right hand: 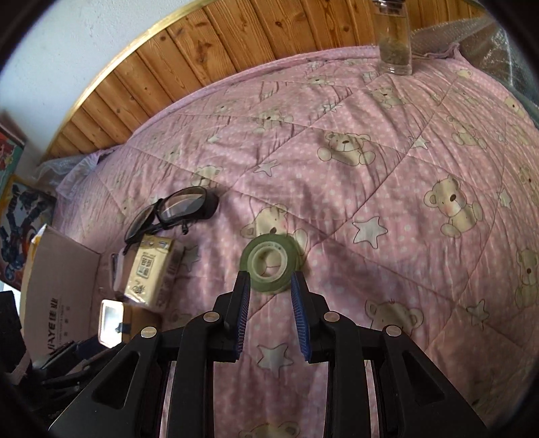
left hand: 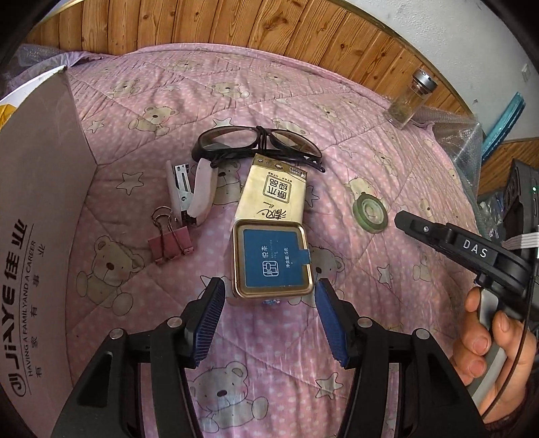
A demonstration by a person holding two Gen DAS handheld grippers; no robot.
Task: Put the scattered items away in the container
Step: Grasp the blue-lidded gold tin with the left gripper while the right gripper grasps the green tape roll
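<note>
My left gripper (left hand: 269, 296) is open, its blue pads on either side of the near end of a small gold tin with a blue label (left hand: 272, 258), not touching it. Behind the tin lie a tissue pack (left hand: 273, 190), black glasses (left hand: 256, 141), a white stapler (left hand: 192, 190) and a pink binder clip (left hand: 171, 241). The cardboard box (left hand: 40, 209) stands at the left. My right gripper (right hand: 269, 286) is open around the near edge of a green tape roll (right hand: 271, 266) lying flat on the quilt; the roll (left hand: 369, 212) also shows in the left wrist view.
Everything lies on a pink quilt with bears (right hand: 370, 202). A glass jar (left hand: 409, 99) stands at the far right near a wooden wall panel (left hand: 269, 23). A hand (left hand: 488, 340) holds the right gripper's handle. Bubble wrap (left hand: 461, 141) lies at the right edge.
</note>
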